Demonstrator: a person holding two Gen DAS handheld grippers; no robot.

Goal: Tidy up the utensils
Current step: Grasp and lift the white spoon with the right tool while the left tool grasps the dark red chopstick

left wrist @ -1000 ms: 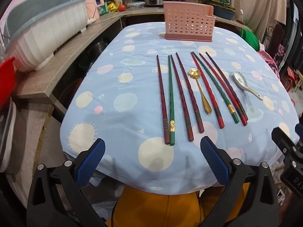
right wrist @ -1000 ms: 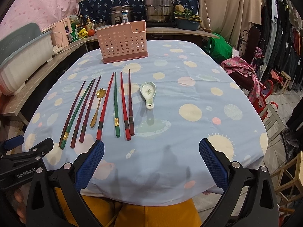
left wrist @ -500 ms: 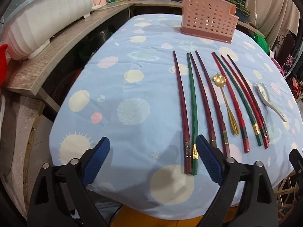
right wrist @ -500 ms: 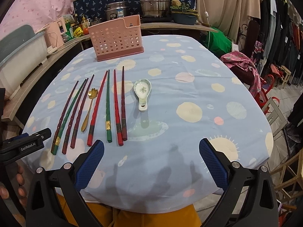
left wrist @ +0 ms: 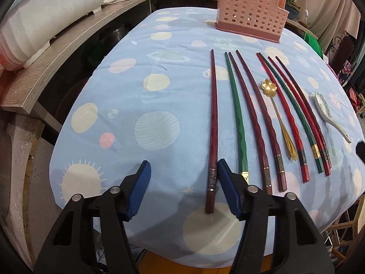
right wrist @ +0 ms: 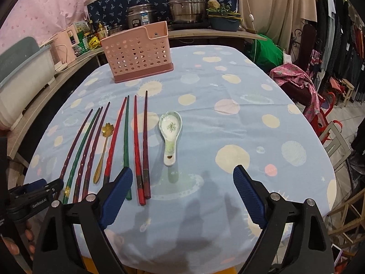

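Note:
Several red, maroon and green chopsticks lie side by side on the blue spotted tablecloth (left wrist: 118, 84). The leftmost maroon chopstick (left wrist: 213, 118) has its near end between the fingers of my open left gripper (left wrist: 183, 171), close to the right finger. A gold flower spoon (left wrist: 277, 114) lies among the chopsticks and a white ceramic spoon (right wrist: 170, 134) lies to their right. A pink perforated utensil holder (right wrist: 139, 56) stands at the far side. My right gripper (right wrist: 182, 182) is open and empty, low over the near edge, with its left finger over the green chopstick (right wrist: 126, 137).
A wooden counter (left wrist: 63, 45) with a white dish rack (left wrist: 45, 11) runs along the left. Pots and a rice cooker (right wrist: 141, 14) stand behind the holder. Chairs and clothes (right wrist: 303, 84) are to the right of the table.
My left gripper has moved forward and down to the near end of the leftmost maroon chopstick and its jaws have narrowed. My right gripper has moved forward and lower over the table.

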